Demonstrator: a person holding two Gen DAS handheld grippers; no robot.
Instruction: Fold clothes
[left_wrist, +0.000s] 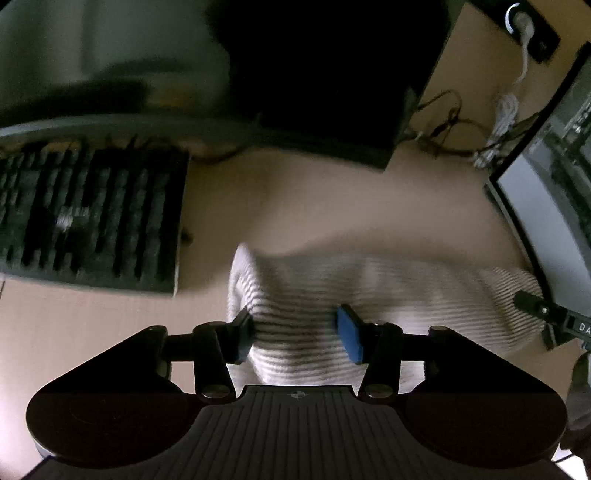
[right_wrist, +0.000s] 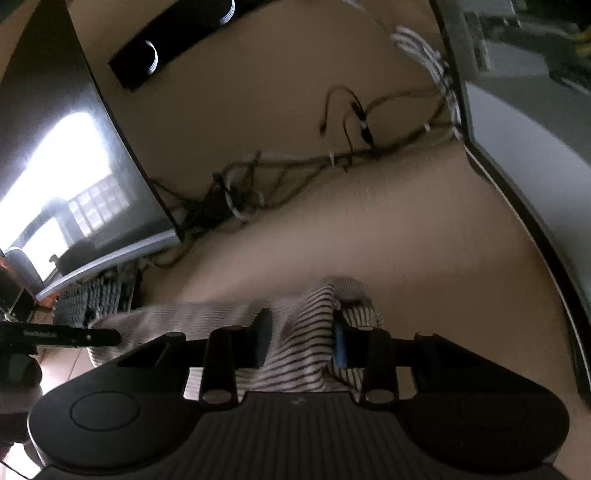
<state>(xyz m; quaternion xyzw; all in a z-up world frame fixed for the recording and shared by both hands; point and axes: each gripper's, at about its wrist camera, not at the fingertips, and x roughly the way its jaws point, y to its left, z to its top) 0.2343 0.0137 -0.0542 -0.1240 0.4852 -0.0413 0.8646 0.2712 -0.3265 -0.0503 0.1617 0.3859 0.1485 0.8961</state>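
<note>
A white, finely striped ribbed knit garment (left_wrist: 369, 295) is seen lying on a pale beige wooden desk top (left_wrist: 332, 199), stretched across it between the two grippers. In the left wrist view, the left gripper (left_wrist: 297, 332) is set over the garment's near edge: the cloth fills the gap between its blue-padded fingers (left_wrist: 349, 338), and the left finger is pressed against a bunched fold, though whether both pads truly pinch the fabric cannot be told through the blur. In the right wrist view, the right gripper (right_wrist: 301, 341) is clenched on a raised bunch of the same cloth, which is gathered tightly between the two pads.

The working space is hemmed in closely. A black computer keyboard (left_wrist: 88, 218) is placed just beside the garment on one side, with a dark curved monitor (left_wrist: 314, 74) standing behind it. A second monitor with a grey screen (left_wrist: 546, 206) is set near the garment's far end, close to the right gripper's black finger (left_wrist: 532, 301). A tangle of dark and white cables (right_wrist: 295, 166) is strewn over the desk between the two screens, and a black rectangular device with a glowing ring (right_wrist: 147, 59) is lying further back.
</note>
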